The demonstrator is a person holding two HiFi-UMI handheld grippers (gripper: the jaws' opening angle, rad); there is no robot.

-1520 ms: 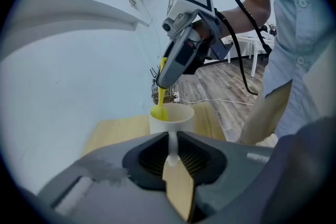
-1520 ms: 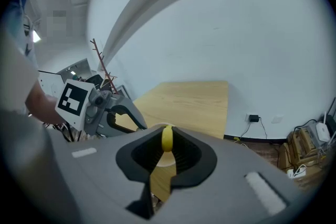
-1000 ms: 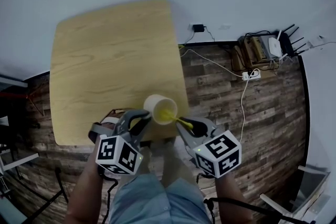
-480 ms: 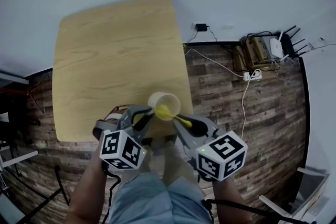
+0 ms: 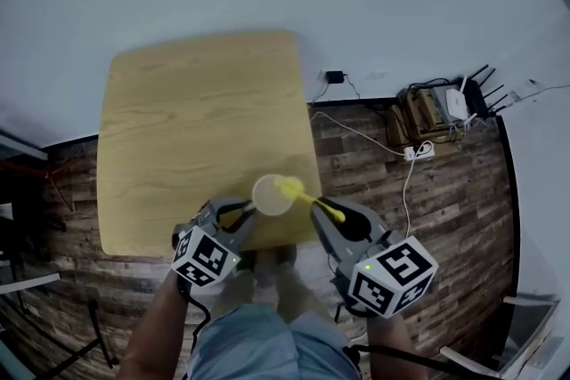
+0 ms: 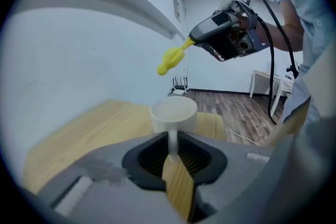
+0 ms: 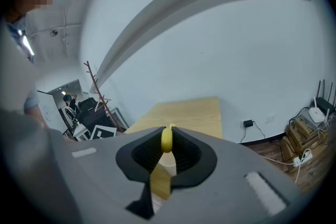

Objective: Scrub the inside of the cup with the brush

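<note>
A pale wooden counter (image 5: pixel 178 129) stands against a white wall, with the cup (image 5: pixel 270 194) at its near right edge. The left hand-held gripper (image 5: pixel 242 209) has the cup's handle between its jaws, which are opening. The right hand-held gripper (image 5: pixel 333 213) clamps the yellow brush (image 5: pixel 289 188), whose head is raised just above the cup

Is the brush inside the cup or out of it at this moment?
Out. The left gripper view shows the brush's yellow head in the air, clear above the cup's rim.
</note>
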